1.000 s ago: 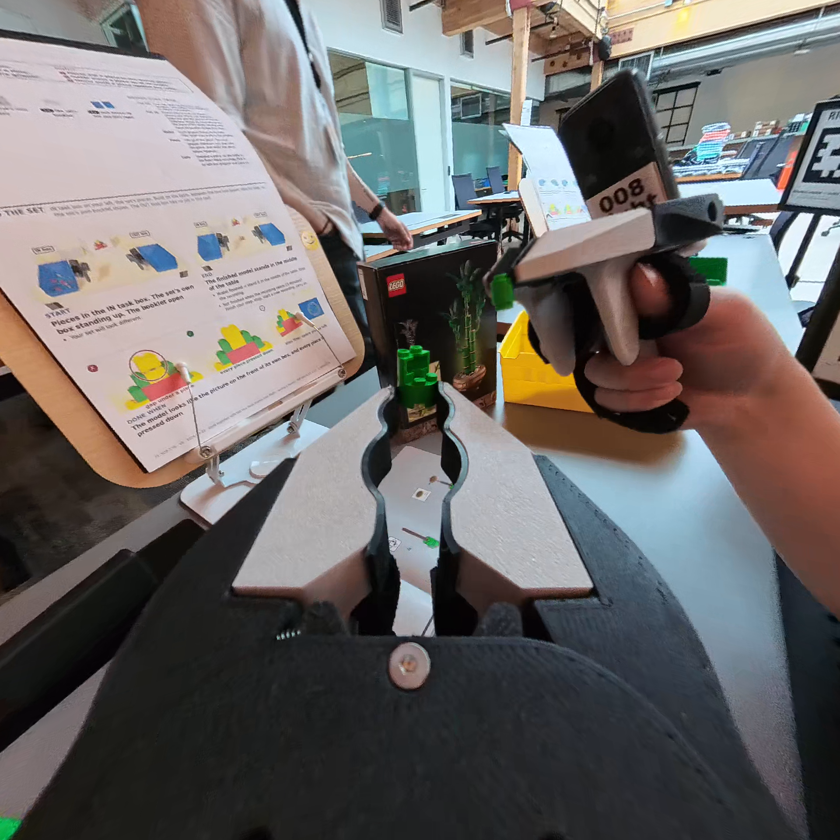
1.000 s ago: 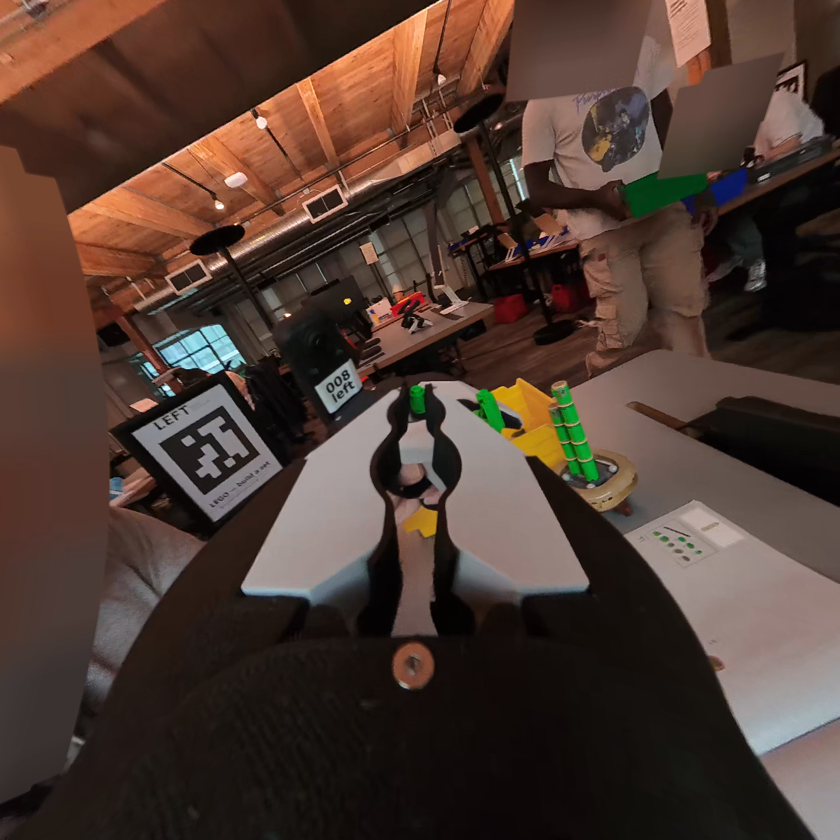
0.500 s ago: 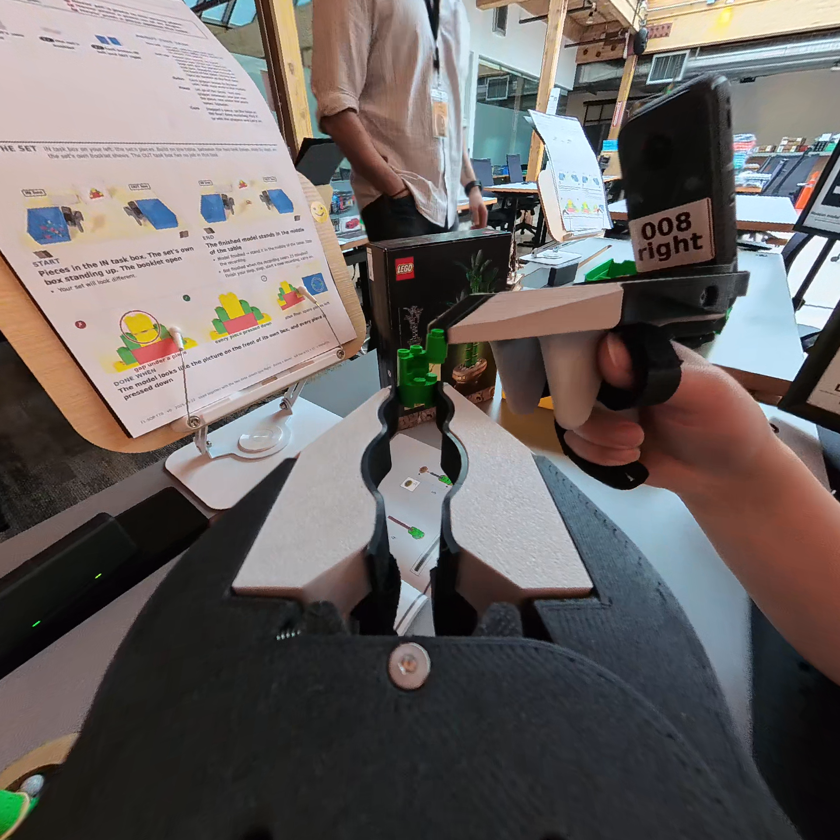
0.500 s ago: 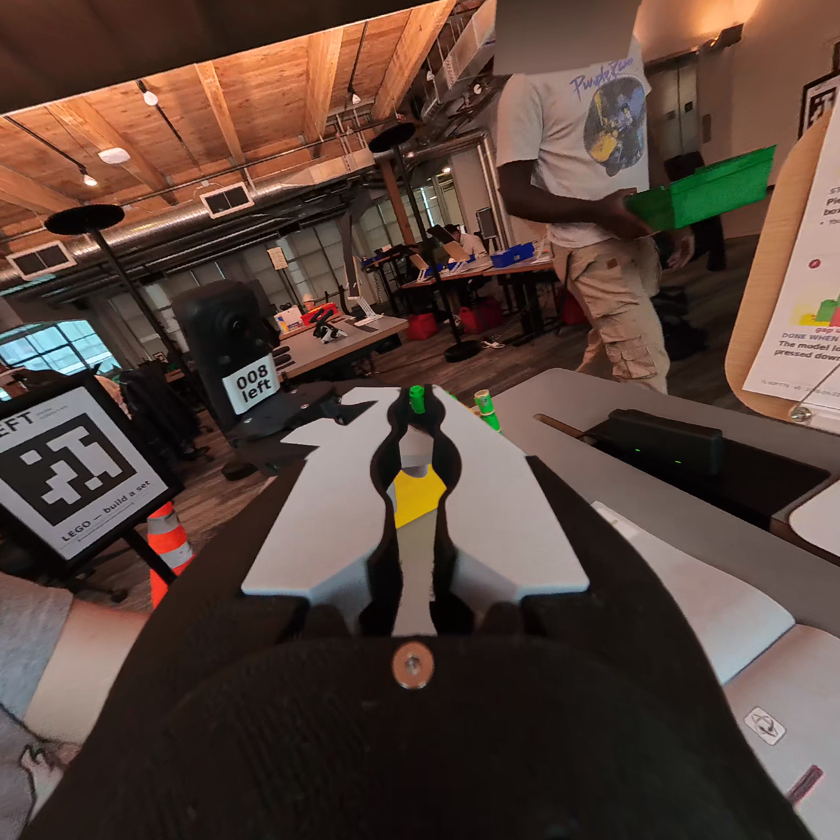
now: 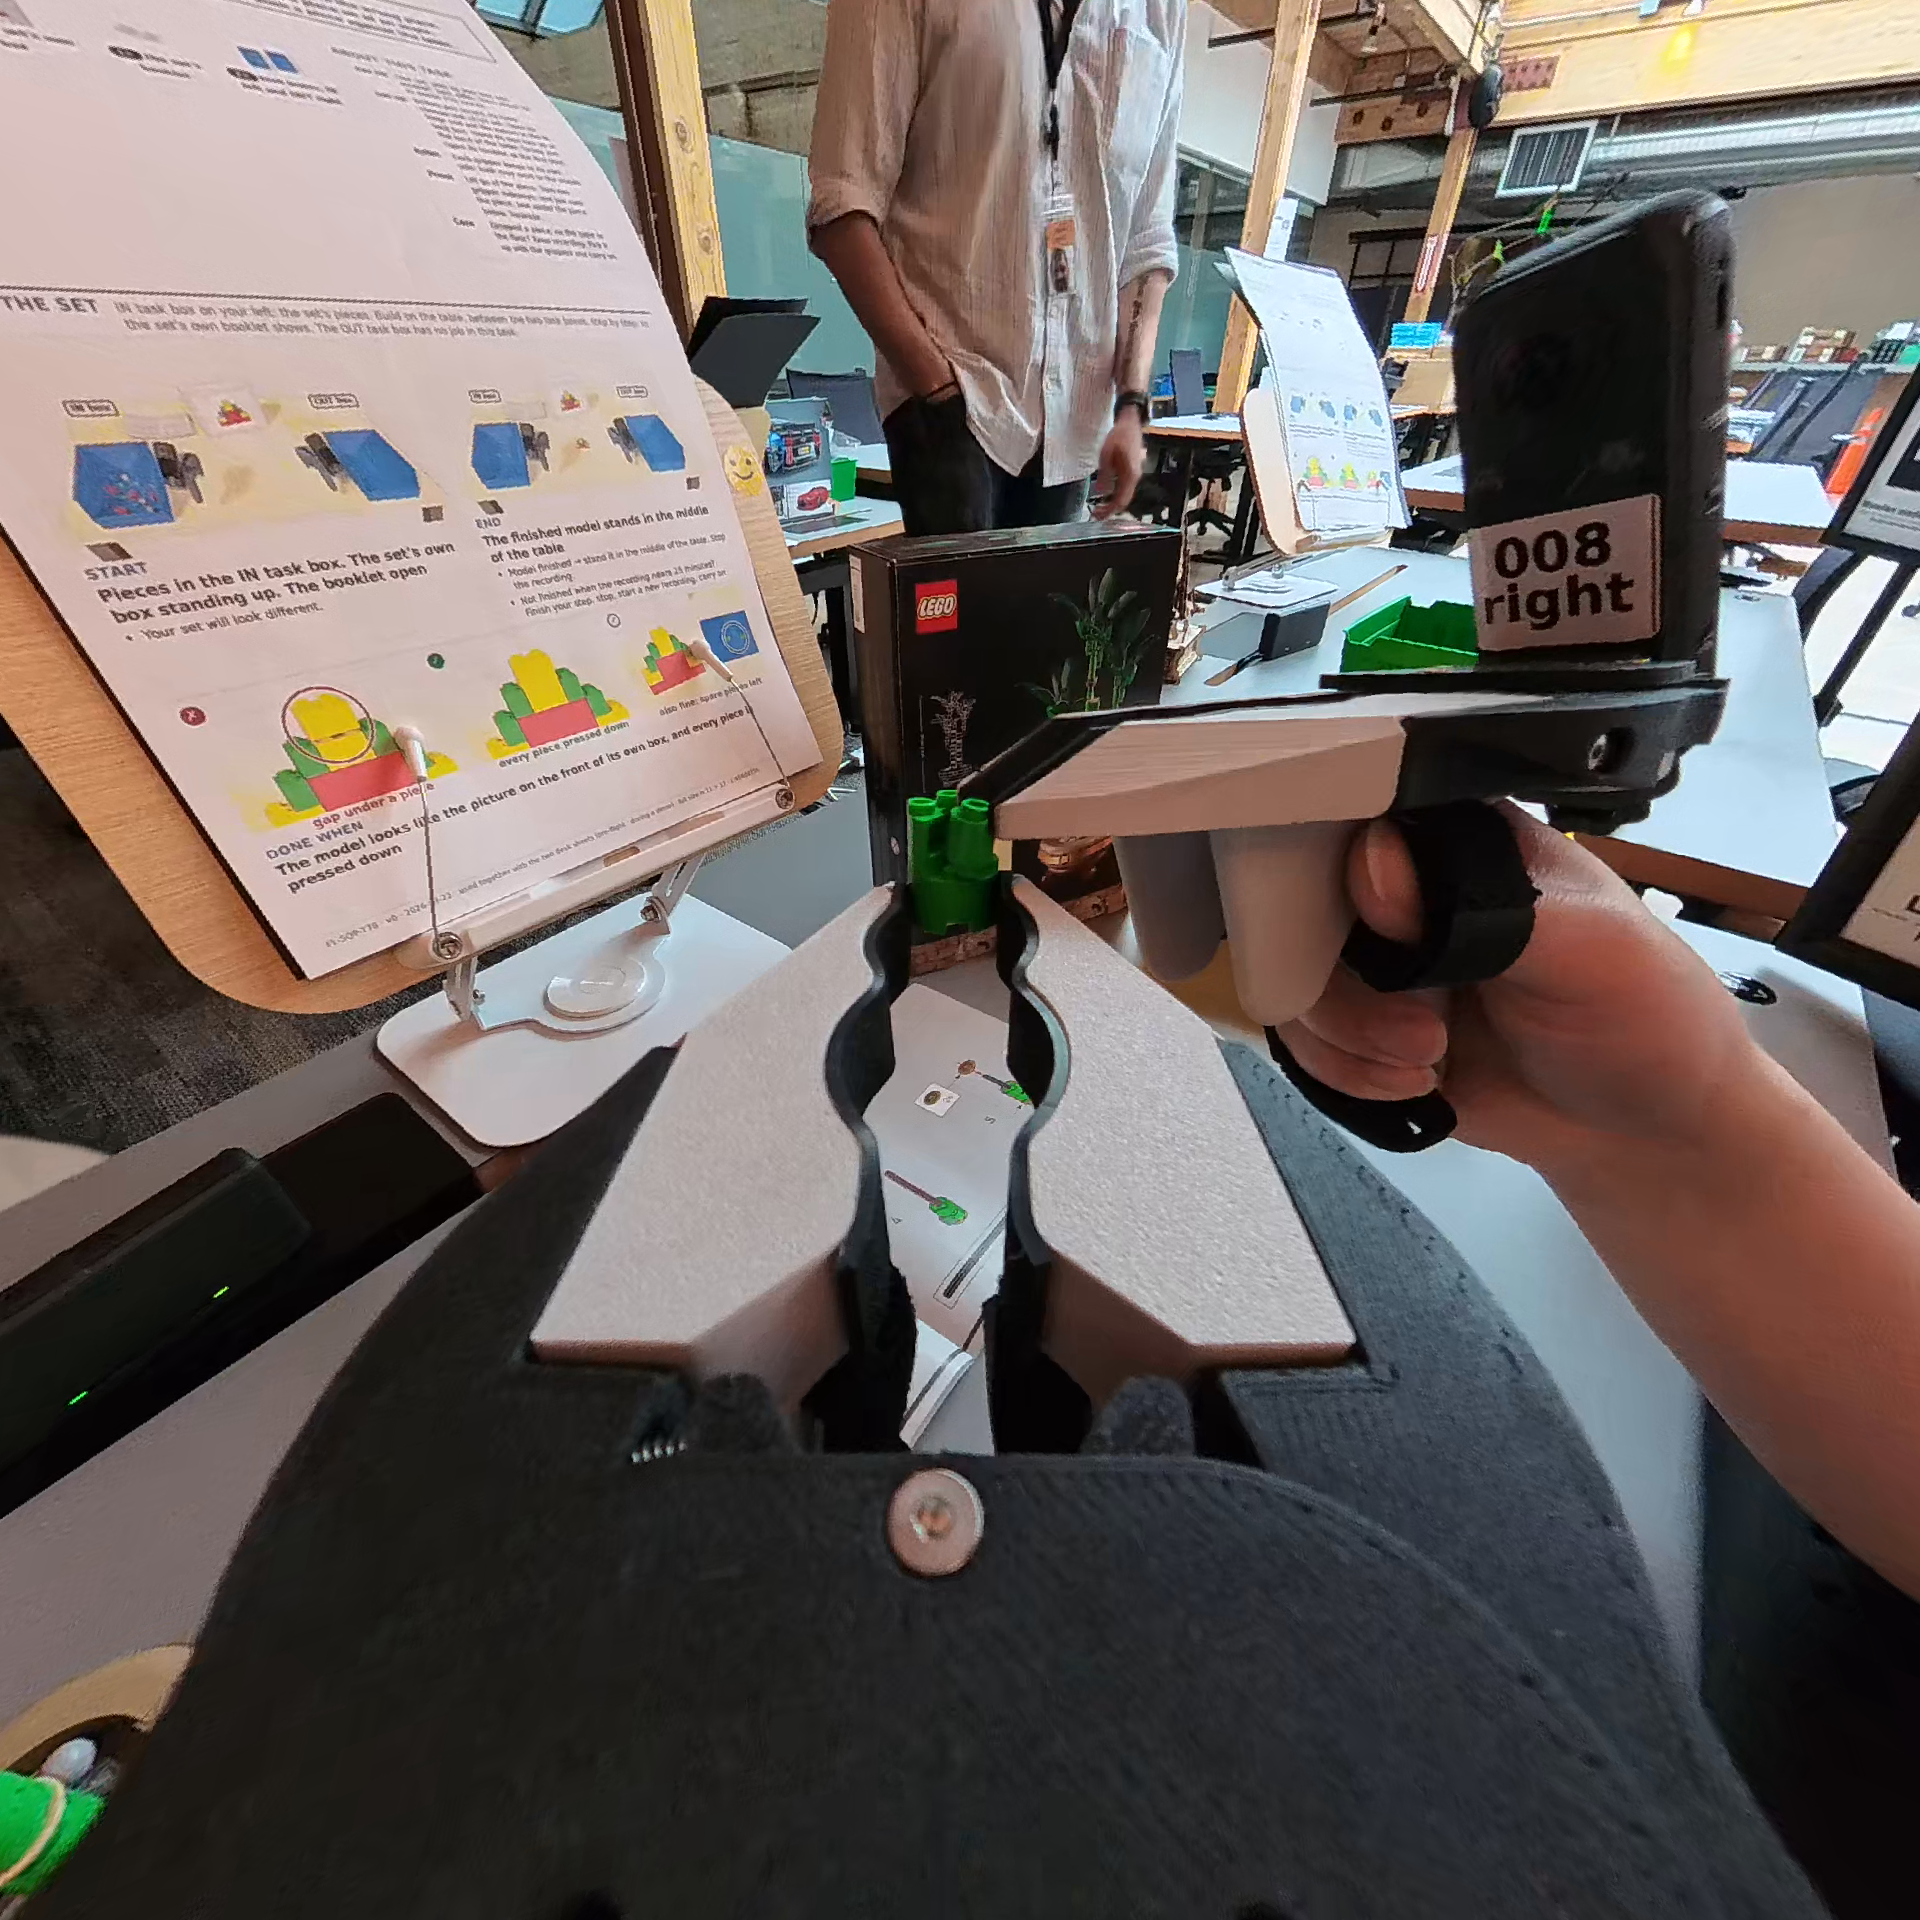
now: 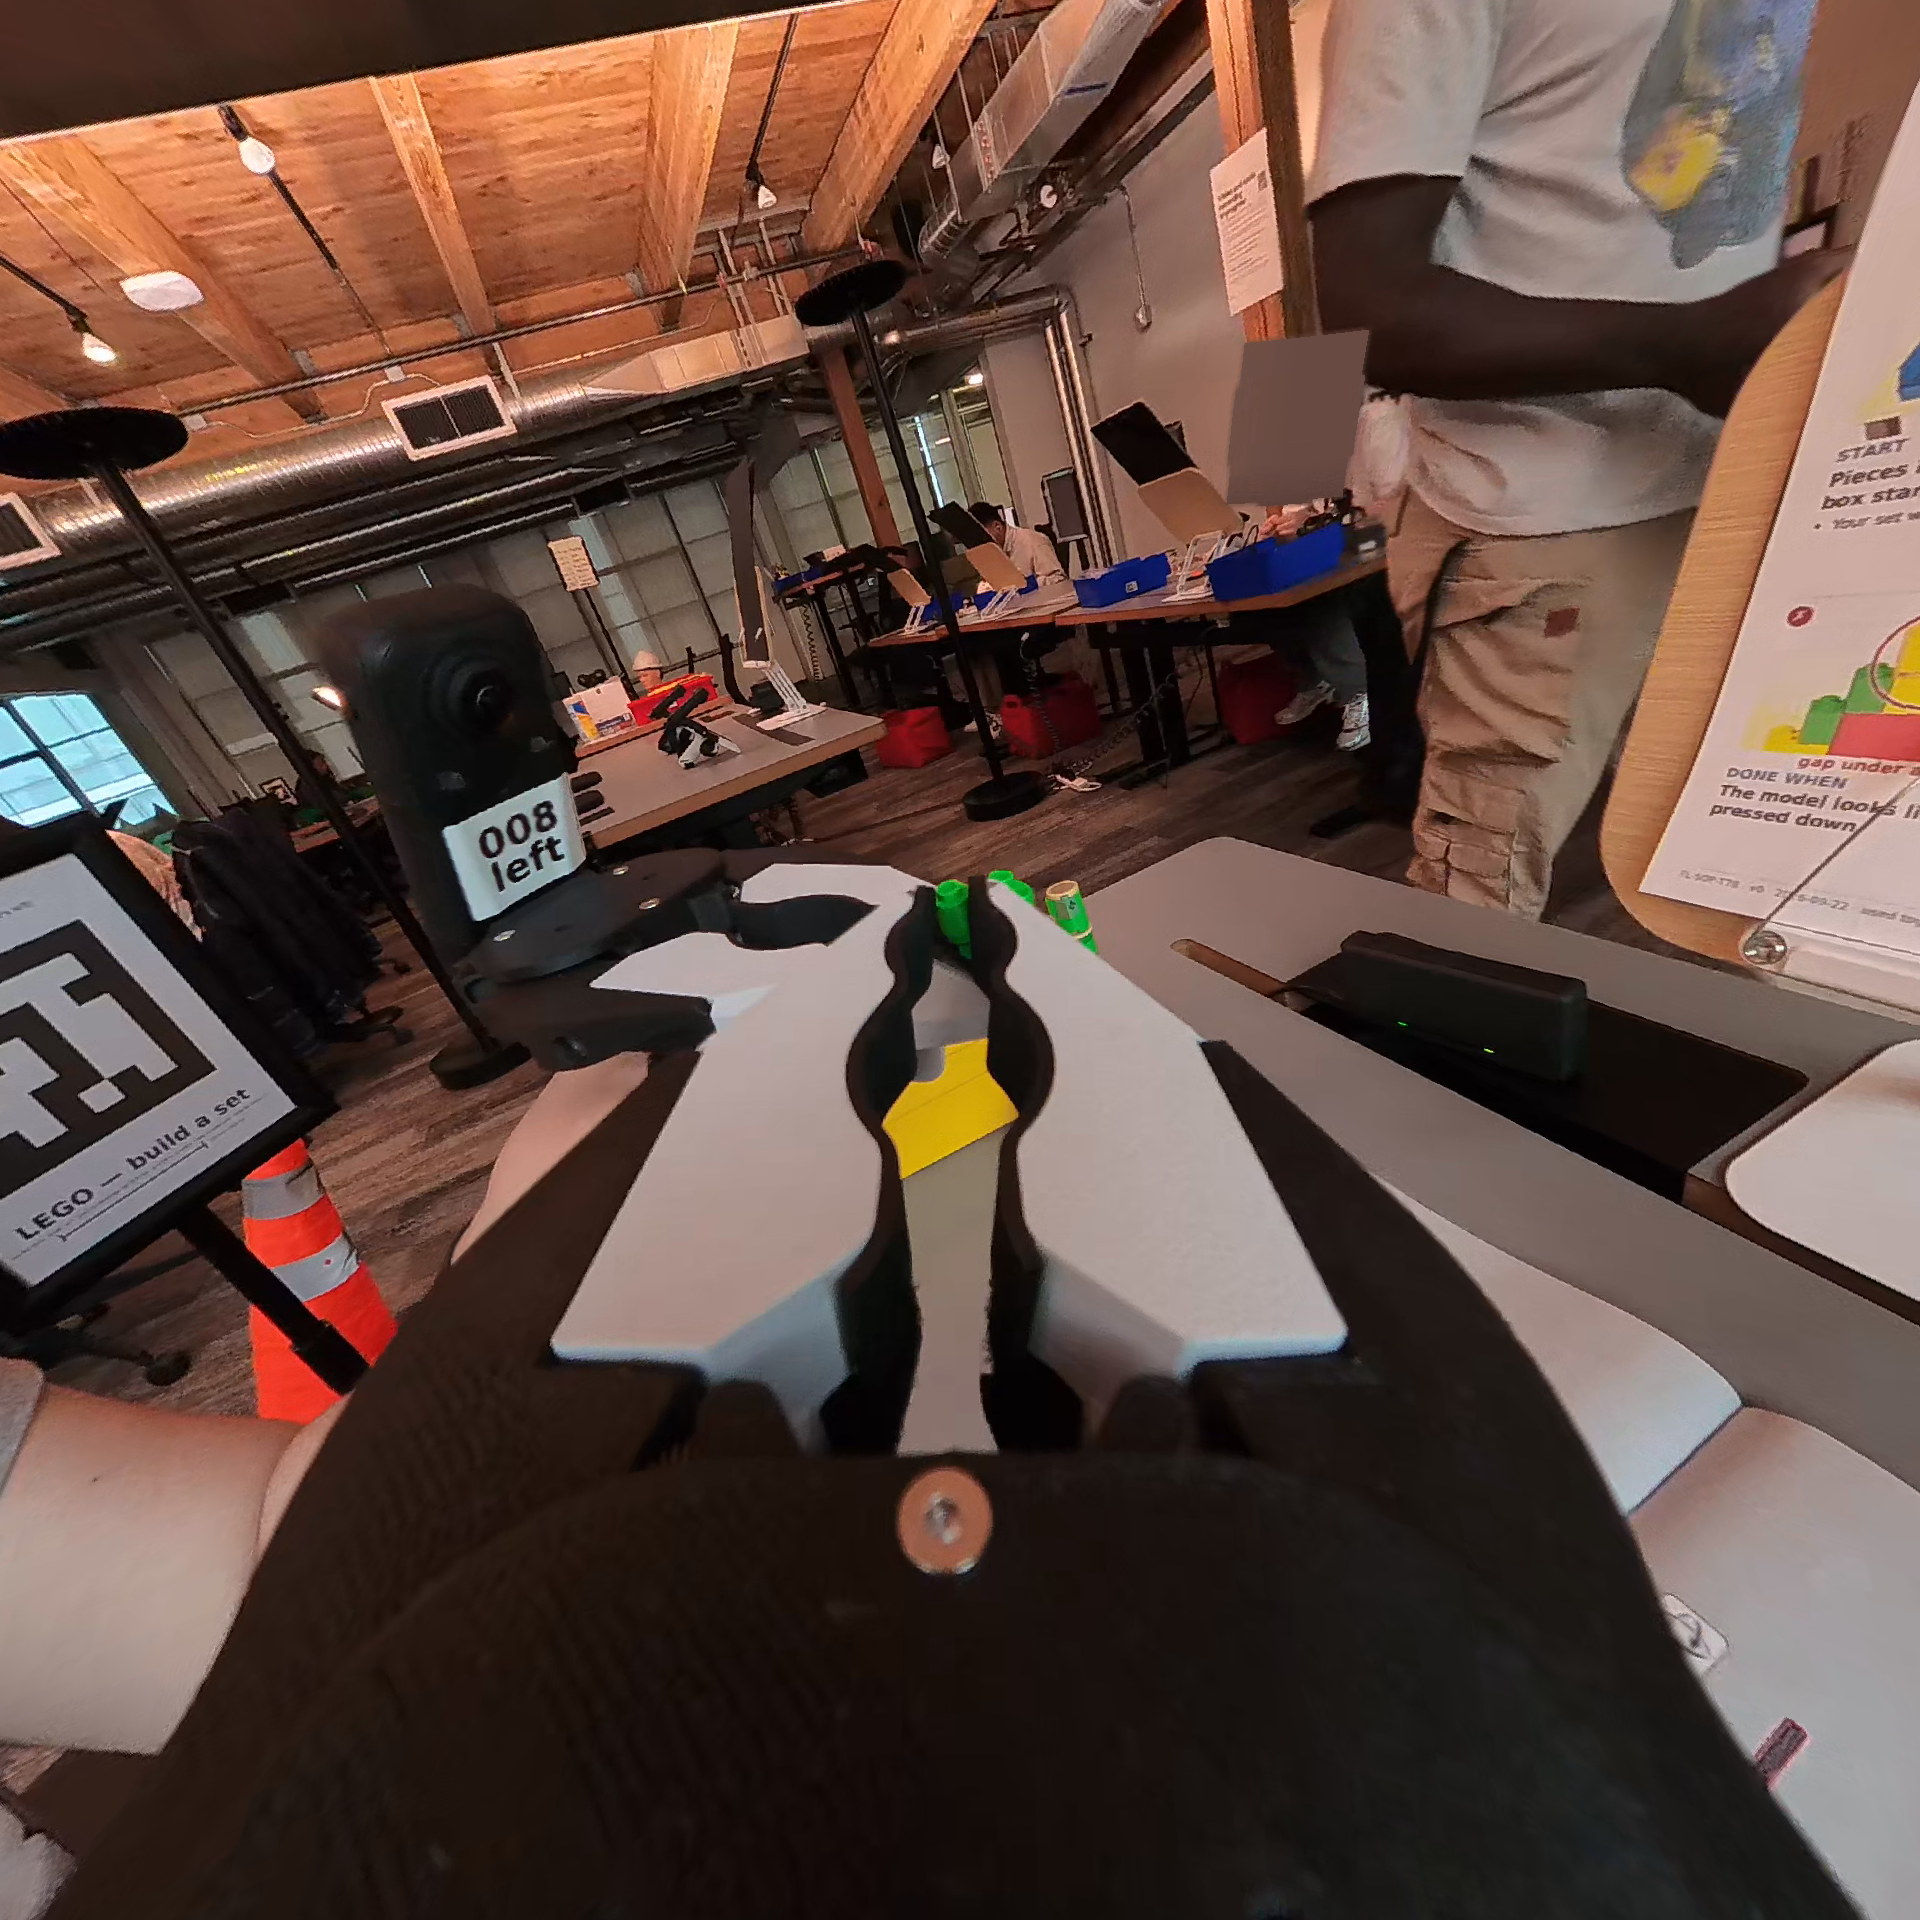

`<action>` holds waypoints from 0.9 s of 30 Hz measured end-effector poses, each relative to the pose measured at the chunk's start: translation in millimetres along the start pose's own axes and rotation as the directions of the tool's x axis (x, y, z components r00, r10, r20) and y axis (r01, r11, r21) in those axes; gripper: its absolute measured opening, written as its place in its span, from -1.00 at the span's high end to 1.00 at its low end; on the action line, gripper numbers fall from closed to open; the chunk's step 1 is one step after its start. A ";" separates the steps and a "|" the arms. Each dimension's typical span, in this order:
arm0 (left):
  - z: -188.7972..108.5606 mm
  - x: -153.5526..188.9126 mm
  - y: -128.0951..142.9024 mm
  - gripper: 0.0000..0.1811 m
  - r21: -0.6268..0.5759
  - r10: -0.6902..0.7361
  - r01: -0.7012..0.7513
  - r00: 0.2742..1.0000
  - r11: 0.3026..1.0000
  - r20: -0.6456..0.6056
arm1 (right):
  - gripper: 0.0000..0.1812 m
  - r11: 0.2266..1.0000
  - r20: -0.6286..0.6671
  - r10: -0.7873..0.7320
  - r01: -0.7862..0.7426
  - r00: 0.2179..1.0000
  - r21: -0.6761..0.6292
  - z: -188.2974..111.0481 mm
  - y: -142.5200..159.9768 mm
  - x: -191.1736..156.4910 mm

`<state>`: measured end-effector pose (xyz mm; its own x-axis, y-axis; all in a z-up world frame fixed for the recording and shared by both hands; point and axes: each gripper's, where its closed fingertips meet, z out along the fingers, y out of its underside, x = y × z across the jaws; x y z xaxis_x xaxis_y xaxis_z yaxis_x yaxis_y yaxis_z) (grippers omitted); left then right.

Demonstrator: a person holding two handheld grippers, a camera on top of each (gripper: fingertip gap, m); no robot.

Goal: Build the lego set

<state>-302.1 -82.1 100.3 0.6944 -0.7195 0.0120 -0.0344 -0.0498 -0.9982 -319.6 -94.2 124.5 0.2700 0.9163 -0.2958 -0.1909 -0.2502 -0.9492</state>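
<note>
Closing in now: the right gripper [image 5: 982,805], which half a second ago sat a little above and off to the side, has dropped level so its tips touch the green leaf cluster [image 5: 948,860]. That cluster sits upright, studs up, clenched between the tips of the left gripper [image 5: 951,904], directly in front of the black set box [image 5: 1023,665]. Seen from the right wrist, the right gripper [image 6: 971,914] is clamped on a small green peg [image 6: 953,914], its long axis roughly upright. So the peg meets the cluster from the cluster's right side, grippers nose to nose at a right angle. Next, I'd judge, comes pressing the peg home. Beyond the pair stands a green bamboo stalk [image 6: 1070,909], and left of the box the instruction board [image 5: 343,499].
</note>
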 end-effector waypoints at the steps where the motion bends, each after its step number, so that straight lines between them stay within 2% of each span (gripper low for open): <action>1: 0.1 -0.2 0.3 0.84 -0.002 -0.001 0.001 1.000 1.000 0.001 | 0.94 1.000 -0.005 -0.007 0.007 1.000 0.001 0.2 0.0 0.1; 15: 1.7 -4.3 4.5 0.84 -0.030 0.018 -0.016 0.999 0.999 0.039 | 0.94 0.998 -0.050 -0.066 0.066 0.997 -0.014 1.7 3.3 5.8; 27: 2.9 -10.3 5.0 0.84 -0.092 0.236 -0.222 0.954 0.971 0.187 | 0.94 0.996 -0.081 -0.087 0.086 0.993 -0.025 1.0 3.5 8.8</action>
<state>-307.3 -73.0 95.0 0.7882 -0.5687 -0.2351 -0.2540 0.0473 -0.9661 -318.8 -86.7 118.6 0.3611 0.9063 -0.2195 -0.1435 -0.1785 -0.9734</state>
